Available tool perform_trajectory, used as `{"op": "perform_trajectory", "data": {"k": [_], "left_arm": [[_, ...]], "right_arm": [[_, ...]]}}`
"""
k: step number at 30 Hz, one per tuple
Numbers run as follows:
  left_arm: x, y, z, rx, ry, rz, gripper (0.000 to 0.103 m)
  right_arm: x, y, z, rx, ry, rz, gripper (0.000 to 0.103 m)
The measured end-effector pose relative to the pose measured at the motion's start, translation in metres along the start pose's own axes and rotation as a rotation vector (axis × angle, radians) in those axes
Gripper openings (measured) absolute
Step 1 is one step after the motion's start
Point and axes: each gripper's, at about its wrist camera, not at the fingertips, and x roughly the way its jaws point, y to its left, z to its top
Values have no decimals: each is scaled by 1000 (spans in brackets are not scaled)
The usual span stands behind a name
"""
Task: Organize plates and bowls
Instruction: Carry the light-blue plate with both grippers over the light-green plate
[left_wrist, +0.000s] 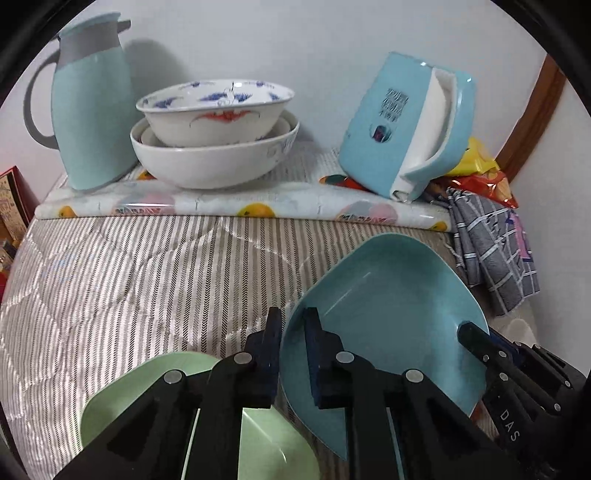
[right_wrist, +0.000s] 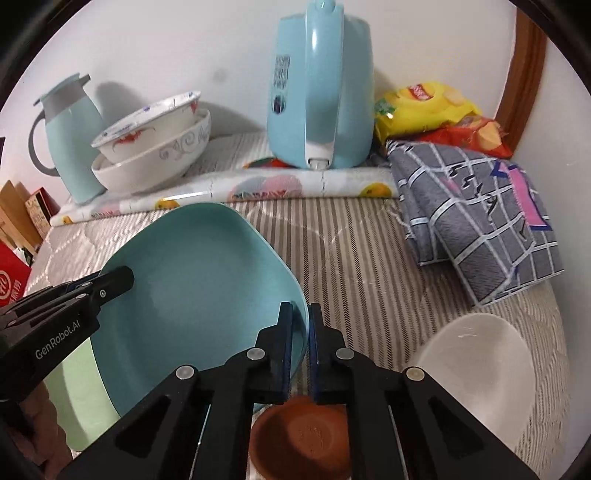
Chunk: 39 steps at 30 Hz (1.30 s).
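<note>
A light blue plate (left_wrist: 391, 317) is held tilted above the striped table, and it also shows in the right wrist view (right_wrist: 199, 269). My left gripper (left_wrist: 293, 325) is shut on its left rim. My right gripper (right_wrist: 301, 321) is shut on its right rim, and it also shows in the left wrist view (left_wrist: 476, 339). A green plate (left_wrist: 147, 384) lies under the left gripper, partly hidden. A white bowl (right_wrist: 476, 365) and a small brown dish (right_wrist: 299, 439) sit near the right gripper. Two stacked white bowls (left_wrist: 214, 129) stand at the back.
A light blue thermos jug (left_wrist: 88, 110) stands back left and a blue kettle (right_wrist: 321, 88) back centre, both on a fruit-print mat (left_wrist: 236, 206). A grey checked cloth (right_wrist: 476, 218) and snack bags (right_wrist: 428, 103) lie at the right. Boxes (right_wrist: 14, 288) stand left.
</note>
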Motion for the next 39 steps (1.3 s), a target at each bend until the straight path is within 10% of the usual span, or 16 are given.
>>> {"op": "perform_trajectory", "data": {"k": [39], "left_arm": [[-137,-29,-61,35,-129,-28,13]], "right_arm": [[-148,-10,-67,86,-154,-13,6]]}}
